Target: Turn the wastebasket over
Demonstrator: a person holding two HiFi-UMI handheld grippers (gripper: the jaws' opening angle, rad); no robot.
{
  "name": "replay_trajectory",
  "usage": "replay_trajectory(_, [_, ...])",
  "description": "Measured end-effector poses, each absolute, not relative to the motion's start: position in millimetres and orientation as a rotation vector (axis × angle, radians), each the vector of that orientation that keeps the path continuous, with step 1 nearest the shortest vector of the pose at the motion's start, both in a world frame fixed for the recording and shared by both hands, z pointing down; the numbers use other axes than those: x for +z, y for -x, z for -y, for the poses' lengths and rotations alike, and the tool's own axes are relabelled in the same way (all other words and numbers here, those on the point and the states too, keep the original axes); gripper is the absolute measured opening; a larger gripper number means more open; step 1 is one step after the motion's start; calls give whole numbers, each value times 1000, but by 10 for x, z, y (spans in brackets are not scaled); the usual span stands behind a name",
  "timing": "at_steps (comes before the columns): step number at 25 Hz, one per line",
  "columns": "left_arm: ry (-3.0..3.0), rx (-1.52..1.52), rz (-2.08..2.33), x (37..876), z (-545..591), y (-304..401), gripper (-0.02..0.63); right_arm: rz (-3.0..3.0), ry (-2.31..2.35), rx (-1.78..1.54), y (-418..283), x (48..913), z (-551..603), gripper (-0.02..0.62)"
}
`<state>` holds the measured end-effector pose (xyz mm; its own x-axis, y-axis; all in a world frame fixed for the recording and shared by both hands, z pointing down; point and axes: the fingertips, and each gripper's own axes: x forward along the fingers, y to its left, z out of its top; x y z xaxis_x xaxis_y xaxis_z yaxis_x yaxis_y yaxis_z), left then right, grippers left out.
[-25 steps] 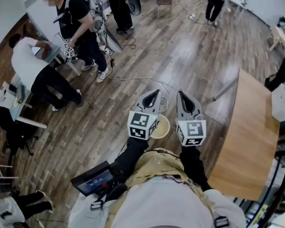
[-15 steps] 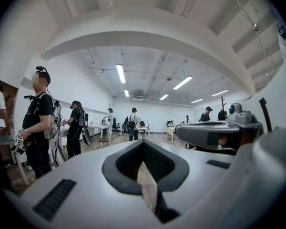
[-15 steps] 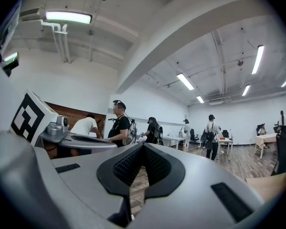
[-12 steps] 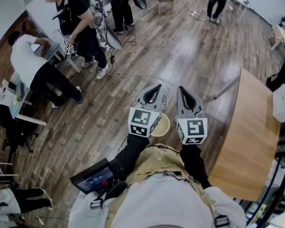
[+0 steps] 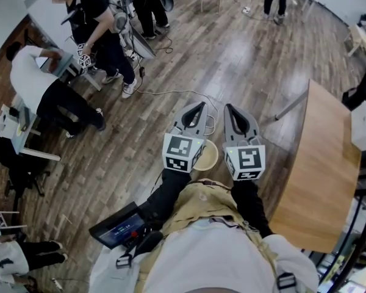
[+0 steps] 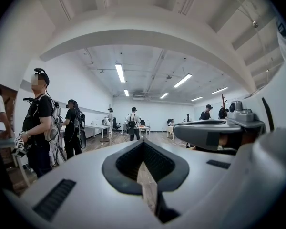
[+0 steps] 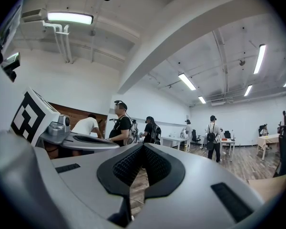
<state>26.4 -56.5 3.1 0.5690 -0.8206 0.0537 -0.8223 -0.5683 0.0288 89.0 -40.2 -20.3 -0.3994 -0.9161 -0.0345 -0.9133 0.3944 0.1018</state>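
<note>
1. Left claw: jaws closed tip to tip, nothing between them.
2. Right claw: jaws closed, empty, just beside the left claw.
3. Wastebasket: on the floor beneath and between both claws, mouth up, untouched.
4. Table: right of the right claw.

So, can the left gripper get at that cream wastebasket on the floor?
Probably yes: the wastebasket stands just below the left gripper, with nothing between them. The gripper would need to dip down and open its shut jaws.
</note>
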Motion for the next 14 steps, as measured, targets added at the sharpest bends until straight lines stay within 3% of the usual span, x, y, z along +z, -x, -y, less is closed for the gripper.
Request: replay_trajectory(14, [-2762, 97, 1437, 22, 656, -315, 2, 2612, -1667, -179, -830, -225, 479, 20])
